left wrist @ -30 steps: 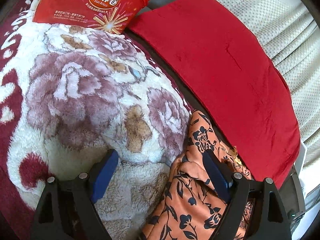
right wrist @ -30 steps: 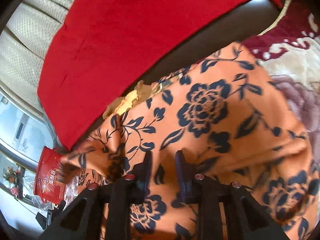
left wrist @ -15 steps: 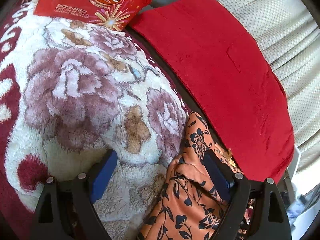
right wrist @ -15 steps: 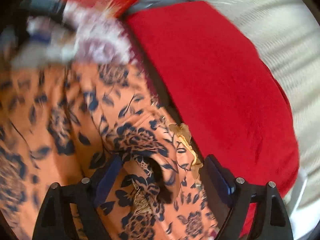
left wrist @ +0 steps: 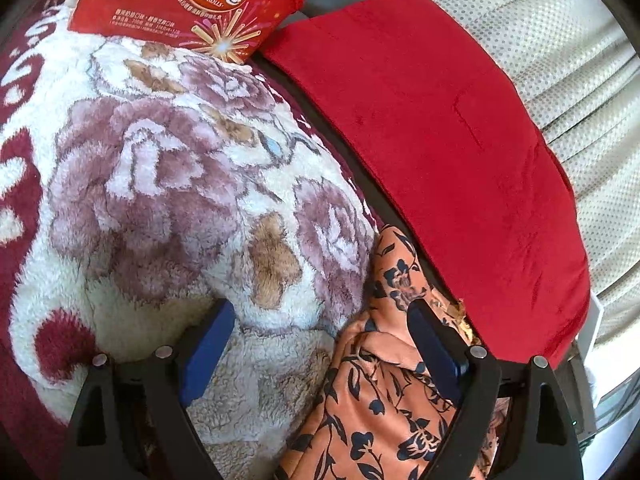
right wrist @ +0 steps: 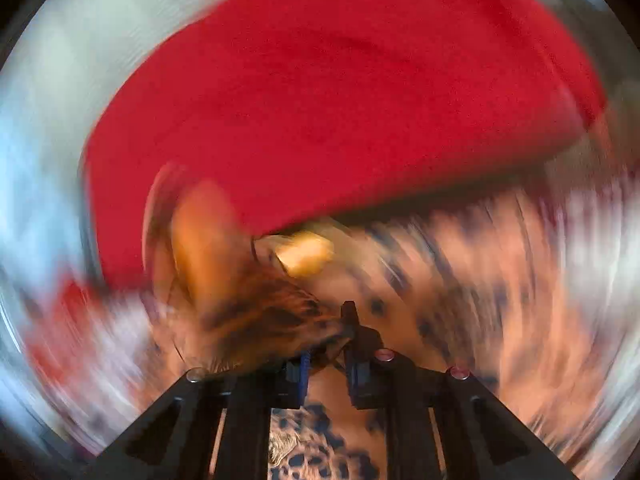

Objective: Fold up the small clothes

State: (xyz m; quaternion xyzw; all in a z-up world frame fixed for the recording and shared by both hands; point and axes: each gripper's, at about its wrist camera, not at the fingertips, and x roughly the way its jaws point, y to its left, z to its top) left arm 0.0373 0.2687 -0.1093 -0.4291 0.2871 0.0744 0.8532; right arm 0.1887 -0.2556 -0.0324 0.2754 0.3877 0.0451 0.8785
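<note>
One orange garment with a dark floral print [left wrist: 384, 392]: a fold lies between the spread jaws of the left gripper [left wrist: 320, 344], against the right-hand one. The right gripper [right wrist: 326, 344] has just closed, pinching a bunch of it. One red velvet cushion [left wrist: 440, 152] and one red egg-roll packet [left wrist: 180, 4] lie ahead. Surface: one plush floral blanket [left wrist: 160, 184].

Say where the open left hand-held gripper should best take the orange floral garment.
Probably the raised fold of the orange floral garment beside the left hand-held gripper's right finger, approached from the floral blanket side: that ridge stands free, while the far edge tucks under the red cushion.
</note>
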